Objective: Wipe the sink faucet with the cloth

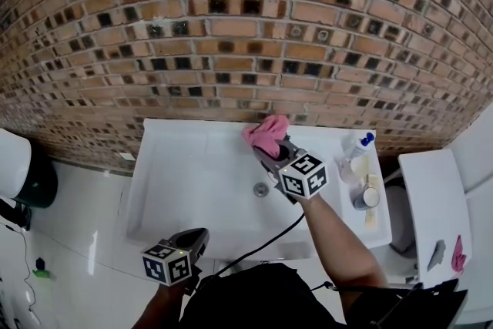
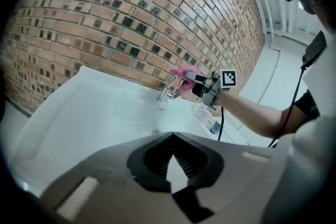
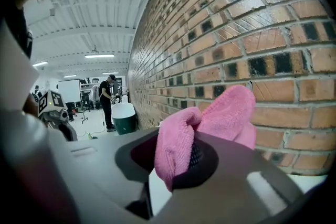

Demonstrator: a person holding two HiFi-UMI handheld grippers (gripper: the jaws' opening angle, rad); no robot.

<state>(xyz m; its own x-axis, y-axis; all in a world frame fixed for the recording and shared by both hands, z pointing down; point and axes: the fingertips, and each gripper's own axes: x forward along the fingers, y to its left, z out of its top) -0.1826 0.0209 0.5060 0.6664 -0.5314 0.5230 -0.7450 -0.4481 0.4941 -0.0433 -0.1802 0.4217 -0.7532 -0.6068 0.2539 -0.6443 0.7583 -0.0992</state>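
Observation:
A pink cloth point(image 1: 266, 132) is bunched at the back of the white sink point(image 1: 192, 166), against the brick wall. My right gripper point(image 1: 272, 146) is shut on the cloth point(image 3: 210, 123), which spills over its jaws. In the left gripper view the chrome faucet point(image 2: 166, 89) stands just left of the cloth point(image 2: 185, 77) and the right gripper point(image 2: 201, 83). In the head view the cloth and gripper hide the faucet. My left gripper point(image 1: 202, 233) hangs at the sink's front edge, far from the faucet. It point(image 2: 170, 145) is shut with nothing in it.
The drain point(image 1: 261, 189) lies in the basin below the right gripper. A spray bottle point(image 1: 357, 146) and a jar point(image 1: 365, 197) stand on the sink's right ledge. A white surface point(image 1: 431, 204) is at the right, a dark green bin point(image 1: 38, 181) at the left.

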